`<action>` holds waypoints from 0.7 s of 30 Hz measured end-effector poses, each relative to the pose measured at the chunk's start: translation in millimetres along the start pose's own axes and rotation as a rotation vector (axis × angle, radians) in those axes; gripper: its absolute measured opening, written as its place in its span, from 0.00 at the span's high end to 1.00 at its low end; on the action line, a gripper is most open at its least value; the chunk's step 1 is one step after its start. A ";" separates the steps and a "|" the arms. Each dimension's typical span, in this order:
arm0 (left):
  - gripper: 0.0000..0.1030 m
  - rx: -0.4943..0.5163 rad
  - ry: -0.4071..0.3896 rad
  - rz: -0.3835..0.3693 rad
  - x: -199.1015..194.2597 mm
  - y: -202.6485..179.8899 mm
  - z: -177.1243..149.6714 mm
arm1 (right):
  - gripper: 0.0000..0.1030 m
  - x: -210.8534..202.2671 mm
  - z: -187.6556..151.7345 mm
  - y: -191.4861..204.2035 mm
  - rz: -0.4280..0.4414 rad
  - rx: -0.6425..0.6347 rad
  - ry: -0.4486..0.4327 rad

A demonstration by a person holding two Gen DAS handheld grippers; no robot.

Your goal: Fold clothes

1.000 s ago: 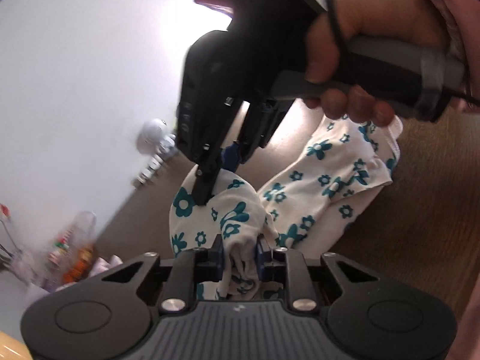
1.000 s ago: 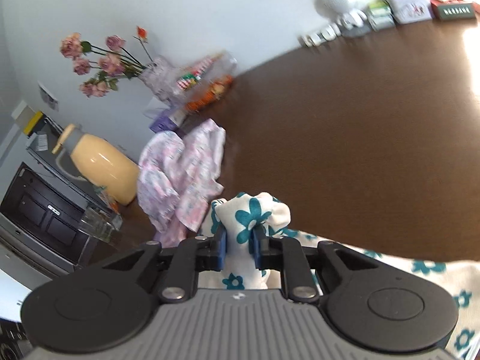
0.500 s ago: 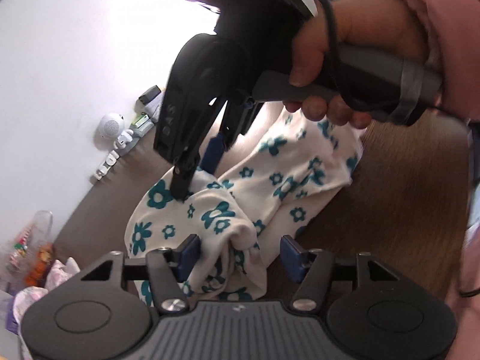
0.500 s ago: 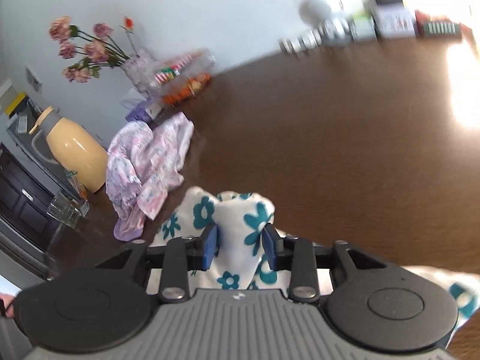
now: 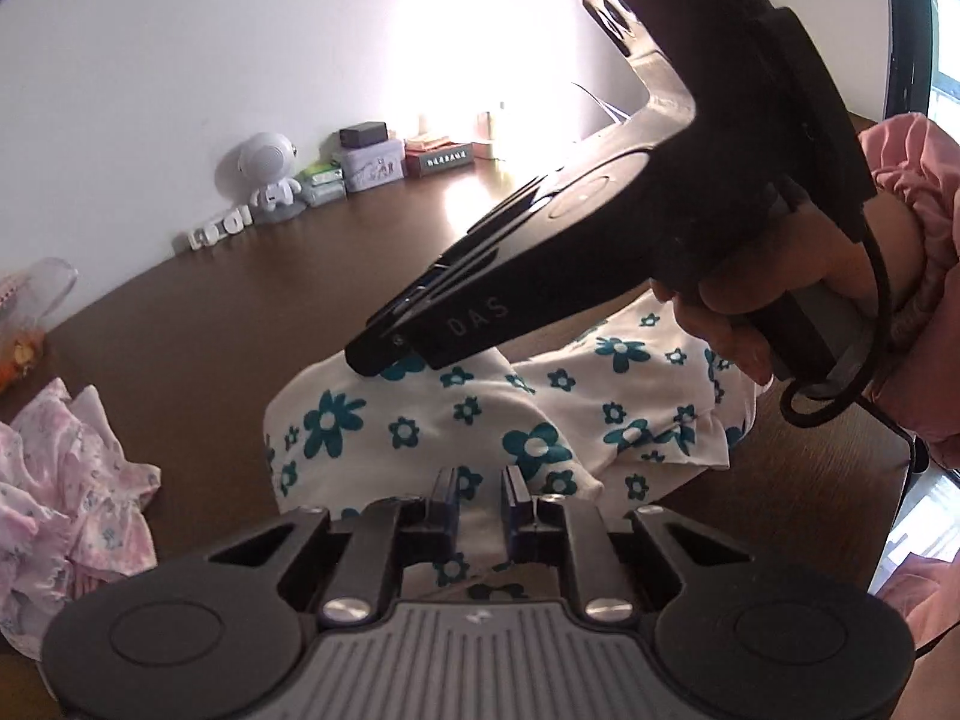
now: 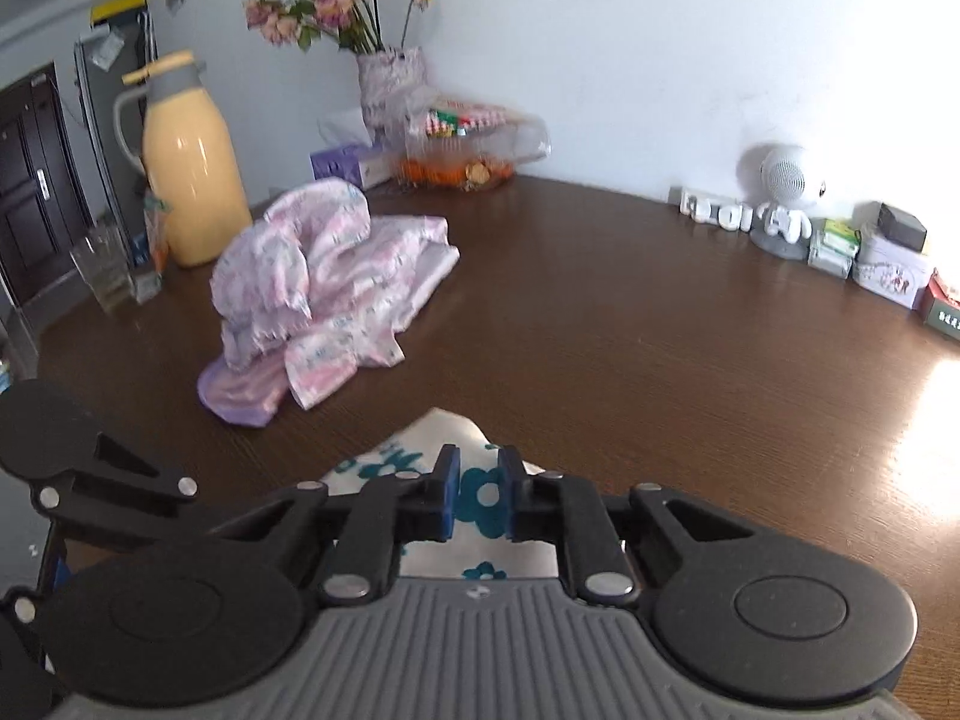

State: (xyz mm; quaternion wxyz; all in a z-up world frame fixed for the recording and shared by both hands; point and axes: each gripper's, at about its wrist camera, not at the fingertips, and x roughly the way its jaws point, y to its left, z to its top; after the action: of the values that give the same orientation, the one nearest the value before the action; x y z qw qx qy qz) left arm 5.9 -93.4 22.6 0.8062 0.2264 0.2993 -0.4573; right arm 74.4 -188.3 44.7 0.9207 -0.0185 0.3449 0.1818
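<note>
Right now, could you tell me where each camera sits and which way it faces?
Left wrist: on the left gripper, looking across the floral garment at the right gripper, the hand holding it and a pink sleeve.
Right wrist: on the right gripper, facing over the brown table toward the wall, pink clothes pile and thermos; part of the left gripper shows lower left.
Shared: floral garment, pink pile, astronaut figurine.

Both cameras ride low behind their tools, close over the brown bench (image 6: 600, 330), facing its wall edge. Each view shares the white robot figurine (image 5: 270, 180) (image 6: 780, 204) and the pink clothes heap (image 5: 66, 480) (image 6: 324, 294).
</note>
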 end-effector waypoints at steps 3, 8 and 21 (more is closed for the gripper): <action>0.88 0.011 0.009 0.001 8.5 -3.5 -5.1 | 0.88 12.5 -10.1 -3.0 -0.021 0.006 0.047; 0.90 0.044 0.031 0.013 22.5 -11.6 -9.4 | 0.90 28.5 -29.0 -4.8 -0.035 0.004 0.097; 0.75 -0.066 -0.076 0.041 -27.5 29.5 -0.3 | 0.76 -37.4 -25.9 2.7 0.046 0.014 -0.007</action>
State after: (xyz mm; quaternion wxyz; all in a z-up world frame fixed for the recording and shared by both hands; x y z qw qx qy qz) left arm 20.5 -62.6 44.0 0.8332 0.1882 0.2788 -0.4388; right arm 31.2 -202.0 49.2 0.9176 -0.0036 0.3433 0.2005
